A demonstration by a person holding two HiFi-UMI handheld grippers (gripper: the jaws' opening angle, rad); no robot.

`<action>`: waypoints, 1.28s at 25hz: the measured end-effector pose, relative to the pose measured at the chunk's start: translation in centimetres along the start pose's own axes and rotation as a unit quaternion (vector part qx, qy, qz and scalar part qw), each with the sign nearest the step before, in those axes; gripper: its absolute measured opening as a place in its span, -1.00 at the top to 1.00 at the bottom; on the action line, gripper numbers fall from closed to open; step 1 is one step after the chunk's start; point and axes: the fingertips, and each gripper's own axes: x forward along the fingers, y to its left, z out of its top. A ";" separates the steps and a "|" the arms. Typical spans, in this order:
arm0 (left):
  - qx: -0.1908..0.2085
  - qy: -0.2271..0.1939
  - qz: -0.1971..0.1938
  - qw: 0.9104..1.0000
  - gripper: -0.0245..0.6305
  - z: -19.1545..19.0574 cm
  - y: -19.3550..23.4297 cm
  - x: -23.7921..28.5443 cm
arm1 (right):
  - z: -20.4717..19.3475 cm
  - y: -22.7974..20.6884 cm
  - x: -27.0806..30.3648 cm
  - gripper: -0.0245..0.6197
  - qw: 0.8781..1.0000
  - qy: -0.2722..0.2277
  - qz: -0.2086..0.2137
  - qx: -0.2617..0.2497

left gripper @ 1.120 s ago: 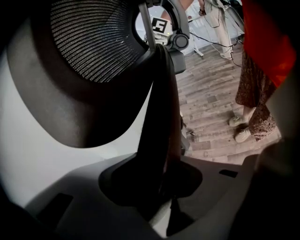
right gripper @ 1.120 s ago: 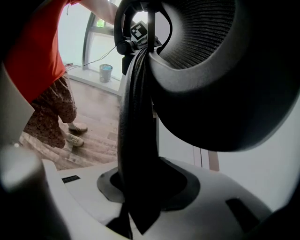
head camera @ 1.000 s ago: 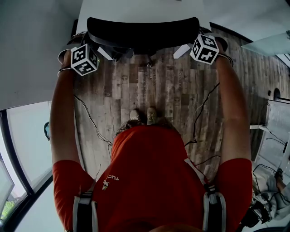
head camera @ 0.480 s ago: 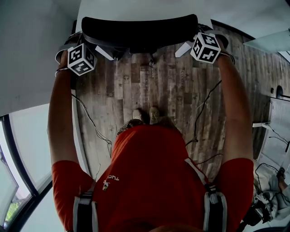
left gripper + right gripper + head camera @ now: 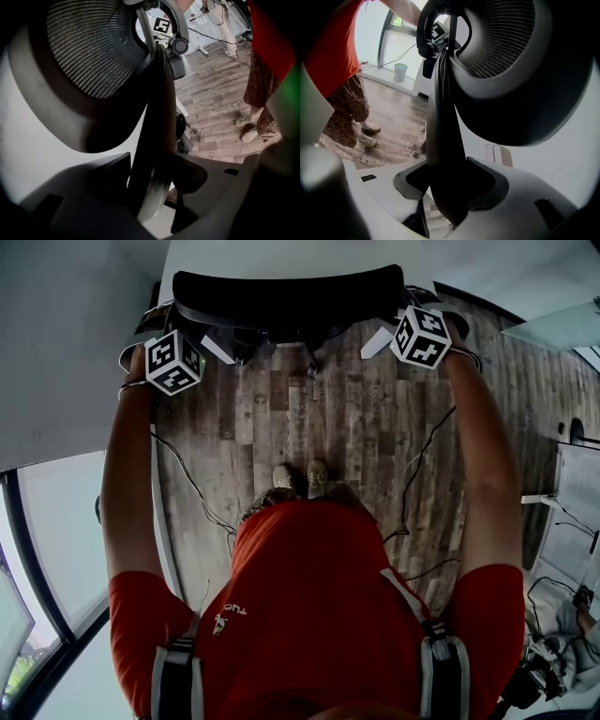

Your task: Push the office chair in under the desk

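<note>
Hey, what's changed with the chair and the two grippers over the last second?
The left gripper and right gripper have both just been opening their jaws, easing off the side edges of the backrest, which sit between each pair. The backrest, up against the desk, looks where it was.

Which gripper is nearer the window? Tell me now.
Left. The left gripper straddles the chair backrest at the end toward the window; the right gripper straddles the far end. Both have just been opening their jaws, the backrest between them.

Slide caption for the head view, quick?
Overhead: office chair at the white desk, person in red standing behind.
</note>
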 end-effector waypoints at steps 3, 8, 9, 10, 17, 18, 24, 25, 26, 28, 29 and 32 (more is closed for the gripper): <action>0.001 -0.003 0.015 1.000 0.21 0.3 0.1 -1.0 | -0.4 0.1 -0.9 0.25 1.000 0.000 -0.015 0.008; -0.004 -0.009 0.043 0.999 0.19 0.6 0.5 -2.8 | -0.6 -0.2 -3.6 0.23 0.998 -0.017 -0.047 0.024; -0.007 -0.012 0.048 0.999 0.18 0.7 0.5 -3.3 | -0.6 -0.3 -4.3 0.23 0.998 -0.023 -0.057 0.030; -0.010 -0.015 0.054 0.998 0.17 0.8 0.5 -3.8 | -0.5 -0.4 -5.0 0.23 0.997 -0.029 -0.067 0.037; -0.061 -0.060 0.104 0.991 0.17 2.3 0.3 -8.6 | 0.7 0.1 -10.0 0.23 0.981 -0.093 -0.133 0.103; -0.074 -0.070 0.111 0.989 0.17 2.7 0.2 -9.3 | 1.2 0.4 -10.6 0.23 0.978 -0.105 -0.142 0.113; -0.184 -0.168 0.147 0.957 0.17 6.4 -0.9 -13.8 | 5.6 1.7 -14.5 0.23 0.936 -0.217 -0.192 0.200; -0.205 -0.190 0.149 0.948 0.17 7.4 -1.1 -14.7 | 6.5 1.8 -15.3 0.24 0.924 -0.242 -0.199 0.220; -0.228 -0.214 0.150 0.938 0.18 8.5 -1.2 -15.6 | 7.3 2.0 -16.1 0.25 0.910 -0.268 -0.207 0.240; -0.276 -0.268 0.147 0.911 0.18 10.8 -1.4 -17.6 | 9.0 2.4 -18.0 0.32 0.878 -0.319 -0.221 0.281; -0.302 -0.293 0.145 0.895 0.20 11.7 -1.5 -18.6 | 9.8 2.6 -18.9 0.34 0.861 -0.343 -0.226 0.299; -0.375 -0.349 0.137 0.848 0.29 13.7 -2.2 -20.9 | 12.5 3.6 -21.3 0.43 0.821 -0.401 -0.236 0.332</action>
